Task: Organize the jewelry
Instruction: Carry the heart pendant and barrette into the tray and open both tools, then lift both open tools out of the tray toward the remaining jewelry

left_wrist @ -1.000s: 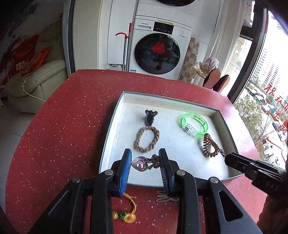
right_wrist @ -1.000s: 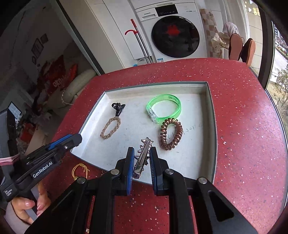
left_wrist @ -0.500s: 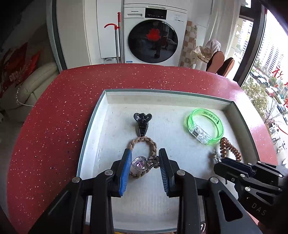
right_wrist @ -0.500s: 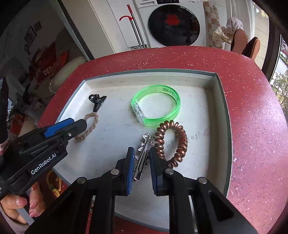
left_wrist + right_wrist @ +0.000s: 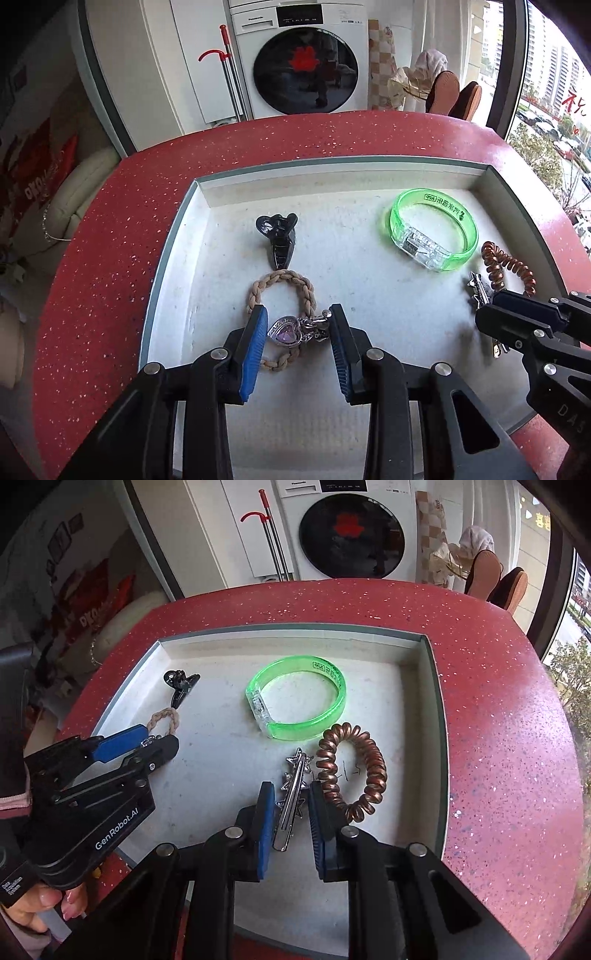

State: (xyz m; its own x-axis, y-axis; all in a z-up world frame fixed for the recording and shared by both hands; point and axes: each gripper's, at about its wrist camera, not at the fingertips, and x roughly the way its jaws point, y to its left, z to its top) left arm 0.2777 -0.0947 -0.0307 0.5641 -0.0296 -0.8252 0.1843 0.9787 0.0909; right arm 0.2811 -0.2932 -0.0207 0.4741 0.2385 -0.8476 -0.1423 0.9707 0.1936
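Right gripper (image 5: 291,812) is hanging over the near right part of the white tray (image 5: 432,709). Its jaws have just been opening and are standing slightly apart, with the silver star hair clip (image 5: 291,801) between them; there is a gap on both sides of the clip, so the pads are not pressing on it. The clip is lying on the tray floor, just left of the copper spiral hair tie (image 5: 354,771).

Left gripper (image 5: 297,334) is sitting over the near left part of the tray (image 5: 173,258). Its jaws have also been opening, and are now partly open with the purple heart pendant (image 5: 286,330) between them. The pendant's ends are touching both pads (image 5: 255,347), so the pendant looks held. It is hanging or lying over the braided beige hair tie (image 5: 282,295); I cannot tell whether it is resting on it.

Farther in, the black claw clip (image 5: 279,240) is lying just beyond the braided tie. The green translucent bangle (image 5: 432,232) is sitting at the far right, touching or nearly touching the spiral tie.

The tray is sitting on a red speckled bench (image 5: 110,258). A hand (image 5: 48,904) is gripping the left gripper's handle at the near left edge of the right wrist view.

A washing machine (image 5: 299,55) is standing beyond the bench.
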